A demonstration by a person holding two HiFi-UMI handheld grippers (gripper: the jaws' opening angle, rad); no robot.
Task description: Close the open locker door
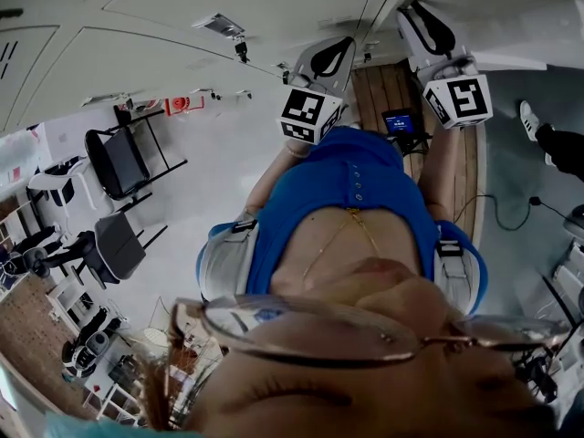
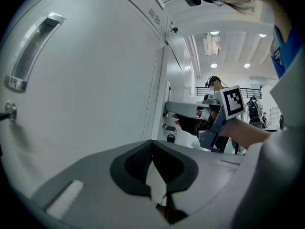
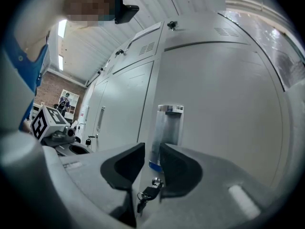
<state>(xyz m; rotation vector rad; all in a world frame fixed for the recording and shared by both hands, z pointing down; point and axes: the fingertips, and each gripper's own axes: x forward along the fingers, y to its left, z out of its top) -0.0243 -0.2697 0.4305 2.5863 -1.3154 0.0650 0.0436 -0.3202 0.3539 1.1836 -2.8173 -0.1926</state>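
In the right gripper view a white locker door [image 3: 224, 104] fills the right side. Its chrome handle [image 3: 167, 128] stands upright beside the door's left edge, and a key on a ring [image 3: 147, 193] hangs in the lock below. My right gripper [image 3: 151, 160] is open; the handle and door edge show in the gap just past its tips, and the pads touch nothing. My left gripper [image 2: 152, 144] is shut and empty, facing another white door [image 2: 90, 80] with a bar handle [image 2: 29, 51]. In the head view both grippers [image 1: 312, 109] [image 1: 456, 94] are held up toward the lockers.
More white lockers [image 3: 114, 104] run off to the left of the handled door. In the left gripper view the right gripper's marker cube [image 2: 232, 100] shows at the far locker edge. Black folding chairs [image 1: 123, 162] and a wooden bench [image 1: 401, 99] stand on the floor below.
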